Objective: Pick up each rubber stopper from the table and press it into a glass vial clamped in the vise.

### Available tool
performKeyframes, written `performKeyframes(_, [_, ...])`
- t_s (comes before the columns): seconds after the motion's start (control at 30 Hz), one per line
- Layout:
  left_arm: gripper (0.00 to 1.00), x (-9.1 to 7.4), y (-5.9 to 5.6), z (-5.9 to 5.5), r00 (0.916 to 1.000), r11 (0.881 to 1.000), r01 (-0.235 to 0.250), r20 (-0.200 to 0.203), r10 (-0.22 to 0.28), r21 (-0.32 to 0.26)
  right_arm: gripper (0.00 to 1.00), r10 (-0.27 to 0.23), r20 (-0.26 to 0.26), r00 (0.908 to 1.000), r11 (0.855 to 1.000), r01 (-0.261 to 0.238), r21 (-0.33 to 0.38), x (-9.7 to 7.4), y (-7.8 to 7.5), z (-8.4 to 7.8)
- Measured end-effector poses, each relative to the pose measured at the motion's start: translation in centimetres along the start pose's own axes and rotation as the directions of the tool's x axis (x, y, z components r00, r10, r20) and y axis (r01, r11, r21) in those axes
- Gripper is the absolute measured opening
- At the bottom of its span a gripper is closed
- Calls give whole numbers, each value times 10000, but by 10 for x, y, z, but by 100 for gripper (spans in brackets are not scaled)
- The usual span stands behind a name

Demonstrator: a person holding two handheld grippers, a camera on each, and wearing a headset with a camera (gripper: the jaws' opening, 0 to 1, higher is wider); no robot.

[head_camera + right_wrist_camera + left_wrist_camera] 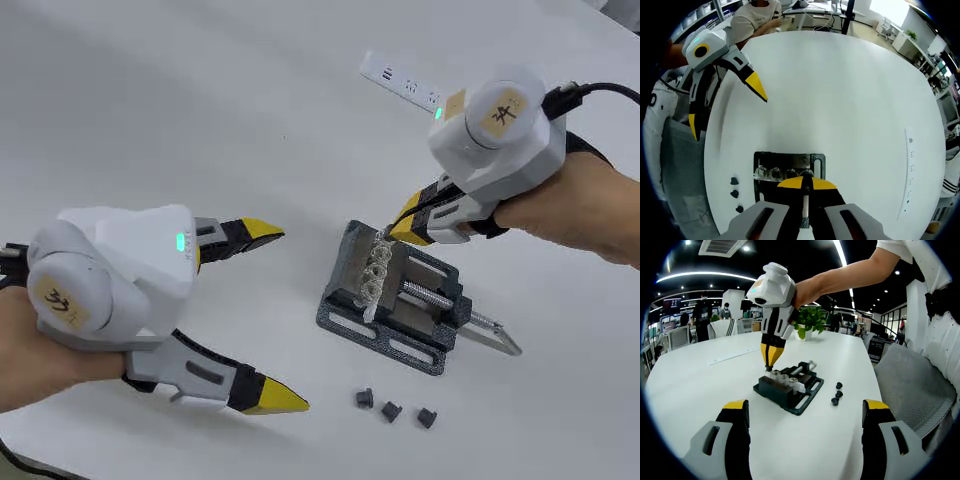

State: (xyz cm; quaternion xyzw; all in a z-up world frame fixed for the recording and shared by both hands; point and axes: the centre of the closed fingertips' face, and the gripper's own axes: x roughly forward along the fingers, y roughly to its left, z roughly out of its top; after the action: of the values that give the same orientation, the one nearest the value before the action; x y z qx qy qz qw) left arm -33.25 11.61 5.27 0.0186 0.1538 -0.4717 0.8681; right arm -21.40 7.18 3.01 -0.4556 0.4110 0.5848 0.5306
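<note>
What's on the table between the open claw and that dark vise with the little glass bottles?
Nothing. In the head view, just bare white table lies between the left claw and the vise; the left gripper view shows the same.

Three small dark rubber stoppers (391, 411) lay in a loose row near the dark grey metal vise (380, 335), whose jaws clamped a row of clear glass vials (377, 270) upright.
</note>
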Motion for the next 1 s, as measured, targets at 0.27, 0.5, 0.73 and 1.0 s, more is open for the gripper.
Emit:
performKeyframes(0.27, [93,2,1,2,10000,10000,7,62,-7,-5,0,57,60,10000,9998,-58,179,1,0,1])
performKeyframes(0.5, [93,3,1,3,10000,10000,10,90,-10,6,0,39,-9,10000,9997,-38,250,2,1,0])
performKeyframes(0.73, [93,2,2,3,9999,10000,-12,106,12,20,0,58,-52,10000,9998,-57,209,3,1,0])
performKeyframes(1.0, [92,4,2,4,9999,10000,-18,140,18,18,0,132,-255,9996,9999,-130,89,4,0,0])
